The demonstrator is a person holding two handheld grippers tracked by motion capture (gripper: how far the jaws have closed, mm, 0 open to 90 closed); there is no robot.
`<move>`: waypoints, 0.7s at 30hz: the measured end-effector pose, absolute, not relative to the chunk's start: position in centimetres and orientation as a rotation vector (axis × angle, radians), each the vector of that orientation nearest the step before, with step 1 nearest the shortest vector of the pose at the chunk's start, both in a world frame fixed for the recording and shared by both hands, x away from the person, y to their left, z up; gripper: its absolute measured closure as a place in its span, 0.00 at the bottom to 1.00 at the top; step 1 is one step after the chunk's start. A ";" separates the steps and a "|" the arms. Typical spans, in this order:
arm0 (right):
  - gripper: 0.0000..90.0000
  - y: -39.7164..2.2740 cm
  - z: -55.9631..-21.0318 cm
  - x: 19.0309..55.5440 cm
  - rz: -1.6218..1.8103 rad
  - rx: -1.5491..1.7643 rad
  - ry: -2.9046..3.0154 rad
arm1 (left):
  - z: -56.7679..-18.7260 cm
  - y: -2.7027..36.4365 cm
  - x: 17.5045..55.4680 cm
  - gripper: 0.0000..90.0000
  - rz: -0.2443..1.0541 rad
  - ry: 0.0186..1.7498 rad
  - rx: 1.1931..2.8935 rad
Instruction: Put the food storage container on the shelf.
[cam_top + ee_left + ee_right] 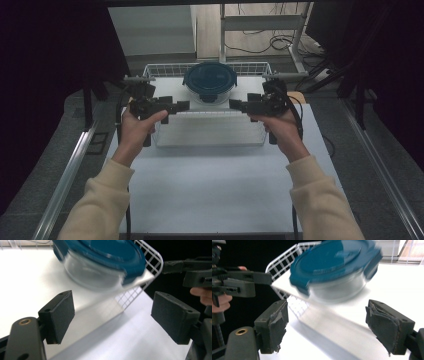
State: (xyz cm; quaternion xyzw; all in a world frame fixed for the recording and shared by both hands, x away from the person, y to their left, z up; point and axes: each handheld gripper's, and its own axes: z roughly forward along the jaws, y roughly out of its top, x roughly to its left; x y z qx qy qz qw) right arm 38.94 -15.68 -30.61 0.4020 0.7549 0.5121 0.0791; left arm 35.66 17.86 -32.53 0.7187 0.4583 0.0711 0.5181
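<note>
Work in hand: I judge this a two-handed placing of the glass container (210,85) into the wire basket (165,70), seemingly done, since nothing sits between my fingers.
Container place: inside the basket, against its far wall, at the far edge of the white surface (210,190), midway between that edge's corners.
Lid: dark blue clip lid (105,252) shut on top, so I cannot see into it from above; through the clear wall the view is blurred, and I cannot tell any contents.
Basket: besides the container, its white floor looks bare.
Left gripper (172,106): released, fingers (60,315) wide apart, off the container's left side.
Right gripper (240,106): released too, fingers (274,322) parted on nothing, at the container's right.
Why so held: the grippers face each other across the container, likely because a round bowl needs both sides.
</note>
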 end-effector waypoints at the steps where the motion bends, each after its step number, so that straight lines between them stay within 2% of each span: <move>1: 0.20 -15.8 -30.9 38.3 1.530 1.185 2.258 | -32.9 17.8 35.0 0.20 0.173 1.092 1.729; 4: 0.21 -16.1 -31.4 37.0 1.528 1.150 2.267 | -33.6 17.8 33.5 0.21 0.179 1.073 1.750; 9: 0.21 -16.7 -33.4 32.8 1.531 1.042 2.286 | -35.6 18.3 30.3 0.21 0.202 1.038 1.769; 15: 0.22 -17.5 -35.7 29.7 1.471 0.984 2.287 | -39.1 19.2 26.7 0.21 0.231 1.027 1.814; 21: 0.25 -18.9 -38.9 27.7 1.431 0.991 2.304 | -42.1 19.9 25.0 0.21 0.269 1.067 1.856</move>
